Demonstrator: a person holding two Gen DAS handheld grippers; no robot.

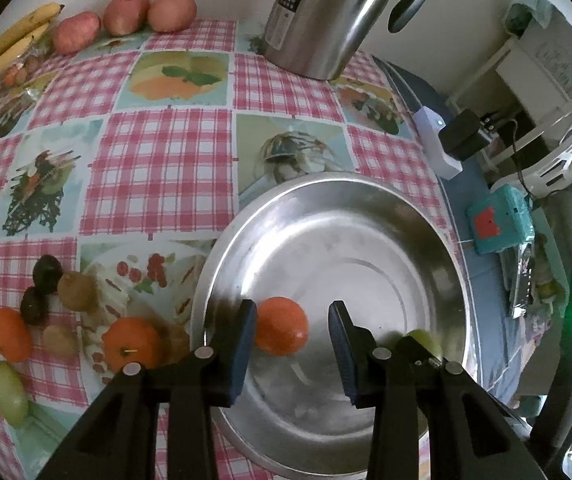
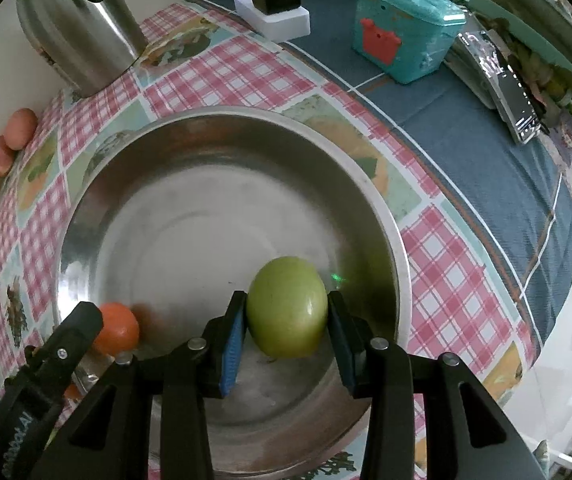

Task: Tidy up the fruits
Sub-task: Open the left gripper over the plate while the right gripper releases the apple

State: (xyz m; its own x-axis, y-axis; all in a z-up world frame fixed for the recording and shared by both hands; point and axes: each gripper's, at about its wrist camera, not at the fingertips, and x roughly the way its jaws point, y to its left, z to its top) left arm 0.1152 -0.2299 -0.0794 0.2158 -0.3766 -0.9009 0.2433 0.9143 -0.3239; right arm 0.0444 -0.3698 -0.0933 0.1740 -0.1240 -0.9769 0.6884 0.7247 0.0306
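A steel bowl [image 1: 366, 200] [image 2: 213, 128] sits on the checked tablecloth. My right gripper [image 2: 287, 296] is down inside it, shut on a green round fruit [image 2: 288, 308] with both blue pads against its sides. An orange [image 1: 281, 326] [image 2: 119, 330] lies in the bowl by the left wall. My left gripper [image 1: 293, 306] hangs open over it; the orange is against the left pad [image 1: 245, 332], with a gap to the right one. The left wrist view catches the green fruit [image 1: 426, 340] behind the right gripper's black frame.
Left of the bowl lie two oranges [image 1: 131, 344], kiwis [image 1: 75, 288], dark fruits [image 1: 47, 274] and a green fruit [image 1: 5, 394]. Bananas [image 1: 9, 40] and three red fruits [image 1: 125, 12] line the wall. A steel kettle [image 1: 326, 16] stands behind; a teal box [image 2: 406, 24] and a power strip [image 2: 273, 16] lie to the right.
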